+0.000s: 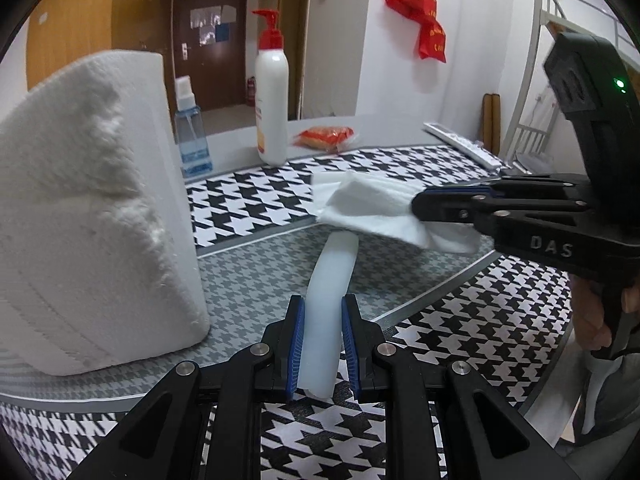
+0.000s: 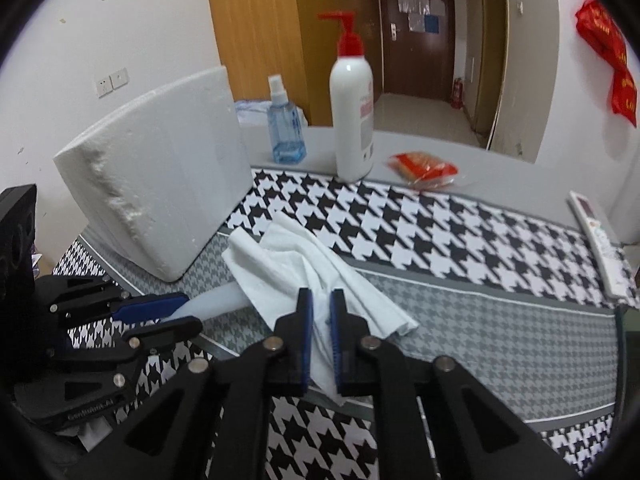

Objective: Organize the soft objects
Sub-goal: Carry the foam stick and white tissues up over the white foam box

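Observation:
My left gripper [image 1: 322, 306] is shut on a pale, translucent soft strip [image 1: 331, 276] that runs away over the grey patterned panel. From the right of the left wrist view my right gripper [image 1: 416, 200] reaches in, shut on a crumpled white cloth [image 1: 368, 204] held above the far end of the strip. In the right wrist view the cloth [image 2: 304, 264] hangs from the right gripper [image 2: 321, 300], draped over the strip [image 2: 212, 300]. The left gripper [image 2: 188, 310] lies at the lower left there. A big white foam block [image 1: 92, 208] stands to the left.
A white pump bottle with a red top [image 2: 354, 120] and a blue spray bottle [image 2: 286, 128] stand at the back edge. A red snack packet [image 2: 424, 170] lies near them. A white remote [image 2: 598, 244] rests at the right. A hand [image 1: 600, 316] holds the right gripper's handle.

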The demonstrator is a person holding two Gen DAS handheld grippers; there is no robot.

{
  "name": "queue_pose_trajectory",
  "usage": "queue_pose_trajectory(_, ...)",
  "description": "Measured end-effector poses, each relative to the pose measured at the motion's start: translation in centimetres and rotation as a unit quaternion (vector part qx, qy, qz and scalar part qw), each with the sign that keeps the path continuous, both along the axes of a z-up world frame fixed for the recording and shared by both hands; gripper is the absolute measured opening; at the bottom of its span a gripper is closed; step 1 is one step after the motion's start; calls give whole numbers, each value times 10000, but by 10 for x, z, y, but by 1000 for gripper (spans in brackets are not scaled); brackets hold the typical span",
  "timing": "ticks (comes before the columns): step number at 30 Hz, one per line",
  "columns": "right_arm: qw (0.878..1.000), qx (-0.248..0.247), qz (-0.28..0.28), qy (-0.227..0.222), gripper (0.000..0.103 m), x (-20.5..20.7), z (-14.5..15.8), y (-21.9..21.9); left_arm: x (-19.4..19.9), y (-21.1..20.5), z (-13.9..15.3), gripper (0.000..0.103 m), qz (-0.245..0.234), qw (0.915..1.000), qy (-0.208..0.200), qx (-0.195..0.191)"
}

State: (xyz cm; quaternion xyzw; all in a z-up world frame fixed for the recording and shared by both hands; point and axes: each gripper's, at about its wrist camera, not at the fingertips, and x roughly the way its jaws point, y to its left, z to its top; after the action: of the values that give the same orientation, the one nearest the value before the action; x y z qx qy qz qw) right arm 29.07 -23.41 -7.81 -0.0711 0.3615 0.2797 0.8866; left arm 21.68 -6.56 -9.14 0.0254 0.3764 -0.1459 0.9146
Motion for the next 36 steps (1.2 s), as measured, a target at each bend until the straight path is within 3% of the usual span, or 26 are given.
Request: queue_pose_trajectory(36, 9955, 411, -186, -838, 12, -57, 54, -8, -46, 9, 61, 20, 191, 9946, -1018, 93)
